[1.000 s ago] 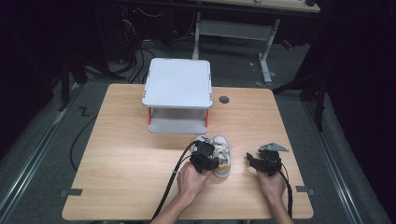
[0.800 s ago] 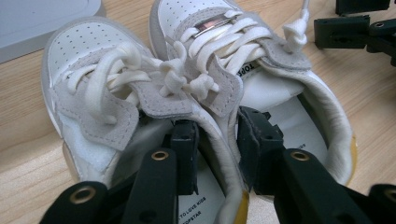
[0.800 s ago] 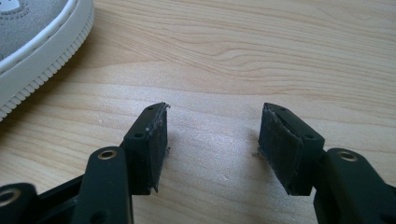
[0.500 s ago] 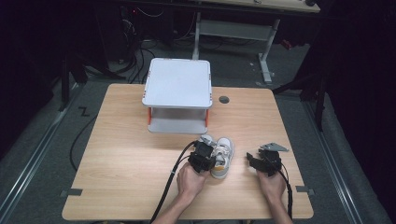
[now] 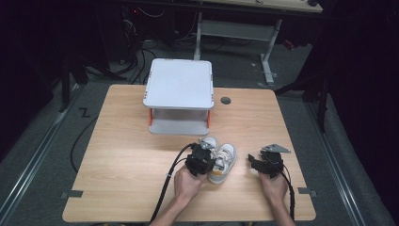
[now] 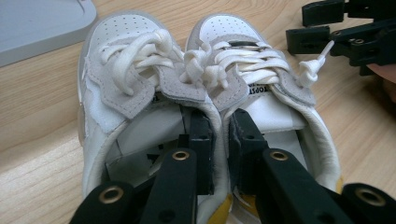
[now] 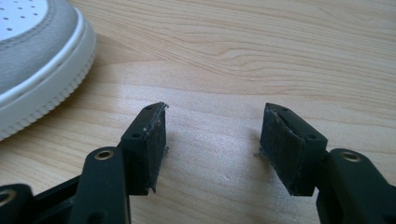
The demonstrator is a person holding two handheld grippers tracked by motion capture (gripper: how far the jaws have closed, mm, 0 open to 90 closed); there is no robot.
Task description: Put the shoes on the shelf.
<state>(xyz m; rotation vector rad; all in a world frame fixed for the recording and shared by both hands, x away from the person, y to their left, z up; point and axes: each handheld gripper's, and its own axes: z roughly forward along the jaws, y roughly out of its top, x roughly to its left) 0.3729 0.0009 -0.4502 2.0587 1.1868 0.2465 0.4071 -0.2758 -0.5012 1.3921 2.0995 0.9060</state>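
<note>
Wooden table (image 5: 117,155), seen from the high view. At the far middle stands a grey two-level shelf (image 5: 179,84) with orange posts; a small dark round hole (image 5: 226,100) lies in the table surface just right of it.

Left claw (image 5: 203,157): held in the person's left hand (image 5: 187,181), near the front middle of the table. In the left gripper view its jaws are nearly closed, one inside each shoe of a pair of small white shoes (image 6: 205,93), pinching the two touching inner collars together. The shoes sit side by side, toes pointing away, with grey patches, white laces and yellow at the heels. In the high view the pair (image 5: 221,157) is in front of the shelf, apart from it.

Right claw (image 5: 254,162): held in the right hand (image 5: 273,183), to the right of the shoes and not touching them. In the right gripper view the claw (image 7: 212,140) is wide open, holding nothing, over bare wood; the toe of one shoe (image 7: 37,56) lies to its upper left.
</note>
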